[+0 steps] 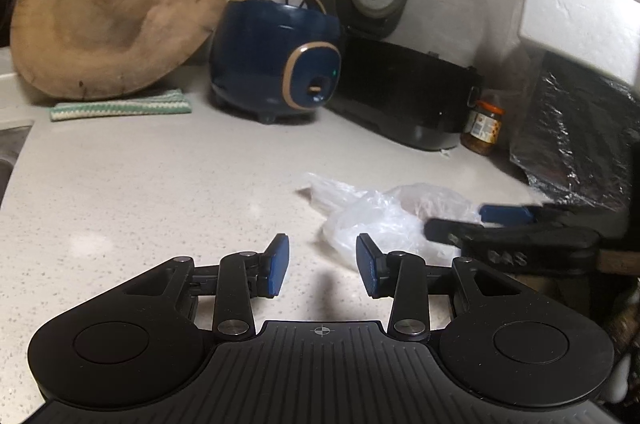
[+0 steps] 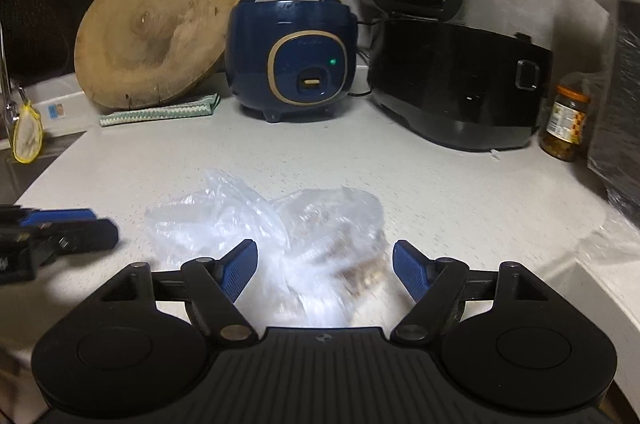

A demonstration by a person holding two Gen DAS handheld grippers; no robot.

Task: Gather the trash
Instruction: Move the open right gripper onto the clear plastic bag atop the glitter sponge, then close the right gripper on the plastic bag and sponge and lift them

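A crumpled clear plastic bag [image 2: 280, 220] with something brownish inside lies on the pale speckled counter [image 2: 440, 191]. My right gripper [image 2: 325, 246] is open and straddles the near part of the bag; its blue pads [image 2: 408, 262] stand clear of the plastic on both sides. In the left wrist view the same bag [image 1: 372, 216] lies just right of my left gripper [image 1: 322, 244], which is open with only bare counter between its fingers. There the right gripper [image 1: 474, 220] reaches in from the right edge against the bag. The left gripper [image 2: 94, 224] shows at the left edge of the right wrist view.
At the back stand a round wooden cutting board [image 2: 156, 31] on a striped cloth [image 2: 160, 111], a blue rice cooker [image 2: 292, 51] and a black cooker [image 2: 460, 83] with its lid up. A jar [image 2: 566, 123] and a foil-wrapped bulk [image 1: 576, 135] are at right. A sink [image 1: 12, 147] lies left.
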